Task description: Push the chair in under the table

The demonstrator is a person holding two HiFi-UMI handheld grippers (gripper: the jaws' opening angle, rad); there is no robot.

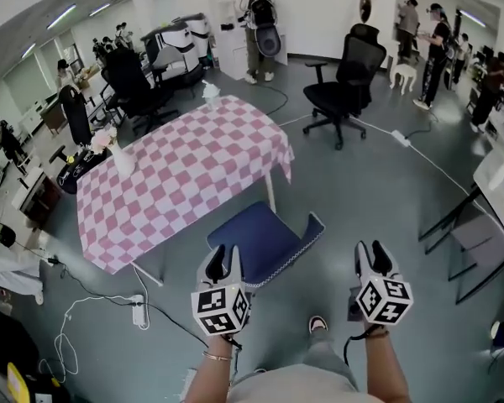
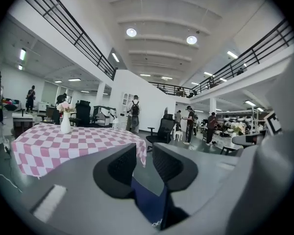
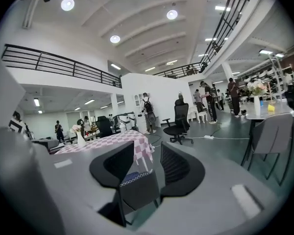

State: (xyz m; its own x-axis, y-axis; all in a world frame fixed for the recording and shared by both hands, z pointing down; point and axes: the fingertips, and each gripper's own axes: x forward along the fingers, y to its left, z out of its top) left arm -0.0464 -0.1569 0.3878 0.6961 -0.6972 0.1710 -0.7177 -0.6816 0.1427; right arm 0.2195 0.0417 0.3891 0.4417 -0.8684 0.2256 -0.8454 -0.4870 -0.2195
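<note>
A blue padded chair [image 1: 265,238] stands pulled out from the near side of a table with a pink-and-white checked cloth [image 1: 185,170]. Its white-trimmed back edge faces me. My left gripper [image 1: 223,263] is open, and its tips overlap the chair's near left corner in the head view; I cannot tell if they touch. In the left gripper view the blue chair [image 2: 147,199] shows low in the gap of the left gripper [image 2: 143,153]. My right gripper [image 1: 374,254] hangs open to the right of the chair, apart from it. Through the right gripper [image 3: 147,153] I see the chair [image 3: 137,187] some way ahead.
A white vase with flowers [image 1: 120,158] stands on the table's left end. A power strip [image 1: 137,309] and cables lie on the floor at the left. A black office chair [image 1: 344,82] stands beyond the table, a grey chair [image 1: 475,233] at the right. People stand at the back.
</note>
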